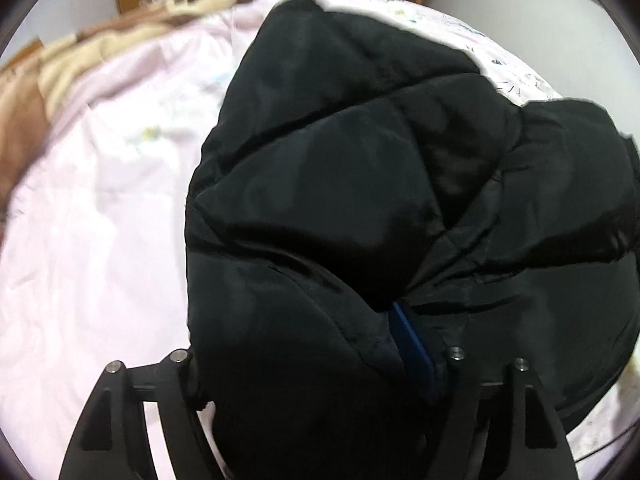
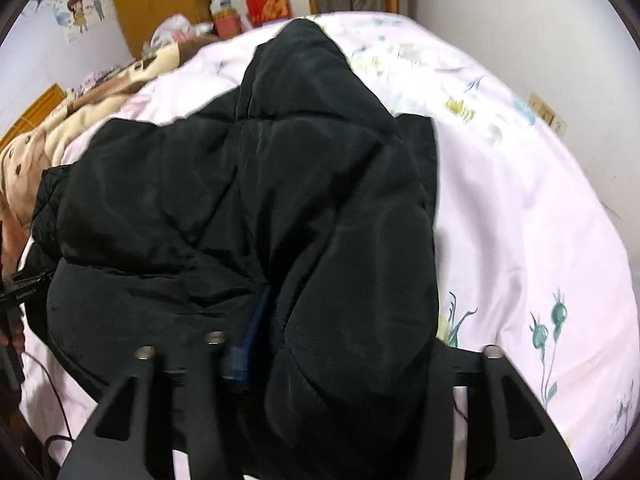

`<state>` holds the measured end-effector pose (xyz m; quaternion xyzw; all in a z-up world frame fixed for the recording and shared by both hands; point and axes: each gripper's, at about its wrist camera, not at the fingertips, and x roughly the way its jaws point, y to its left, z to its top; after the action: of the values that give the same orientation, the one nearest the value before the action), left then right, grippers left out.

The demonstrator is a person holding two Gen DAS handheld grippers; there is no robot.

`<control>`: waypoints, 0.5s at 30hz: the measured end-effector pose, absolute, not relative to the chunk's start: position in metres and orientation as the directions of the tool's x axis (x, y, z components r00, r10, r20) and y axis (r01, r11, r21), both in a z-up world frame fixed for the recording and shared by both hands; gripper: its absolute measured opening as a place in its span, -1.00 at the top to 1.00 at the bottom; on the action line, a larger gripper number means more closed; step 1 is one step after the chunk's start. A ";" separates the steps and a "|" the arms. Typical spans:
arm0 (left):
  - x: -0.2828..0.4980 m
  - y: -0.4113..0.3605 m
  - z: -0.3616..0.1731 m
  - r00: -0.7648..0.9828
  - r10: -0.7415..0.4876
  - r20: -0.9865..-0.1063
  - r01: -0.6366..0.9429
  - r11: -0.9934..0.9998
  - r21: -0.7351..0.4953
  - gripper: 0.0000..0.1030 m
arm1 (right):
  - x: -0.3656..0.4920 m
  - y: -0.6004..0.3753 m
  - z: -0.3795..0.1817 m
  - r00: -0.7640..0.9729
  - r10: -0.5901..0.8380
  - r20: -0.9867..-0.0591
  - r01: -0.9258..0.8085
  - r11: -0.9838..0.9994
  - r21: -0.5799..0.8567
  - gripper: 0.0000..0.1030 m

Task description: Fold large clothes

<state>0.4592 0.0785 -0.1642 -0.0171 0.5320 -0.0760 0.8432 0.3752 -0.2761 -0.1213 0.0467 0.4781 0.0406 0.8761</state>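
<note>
Black puffer jacket is bunched on the pink floral bedspread, long axis running away from both grippers toward the far edge of the bed.

Left gripper: jaws apart, a thick fold of jacket sitting between them; can't tell whether the pads press on it. Bare bedspread wide open to its left, tan blanket at the far left edge.

Right gripper: jaws also apart, a padded lobe of the jacket bulging up between them; contact unclear here too. Bedspread clear to its right, wall beyond.

Both grippers sit at the near end of the jacket, about equally close. My read: the fold has to go forward along that long axis; free room lies on both flanks and ahead.
</note>
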 end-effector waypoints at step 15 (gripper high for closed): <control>0.489 0.096 -0.202 0.216 -0.366 -0.905 0.118 0.930 -0.348 -0.49 | 0.400 -0.317 -0.164 0.384 0.418 -0.823 -0.079 0.903 0.422 -0.32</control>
<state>0.4894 0.0958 -0.2015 -0.1023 0.6064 -0.1566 0.7728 0.4000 -0.3171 -0.1640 0.1589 0.5334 0.1524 0.8167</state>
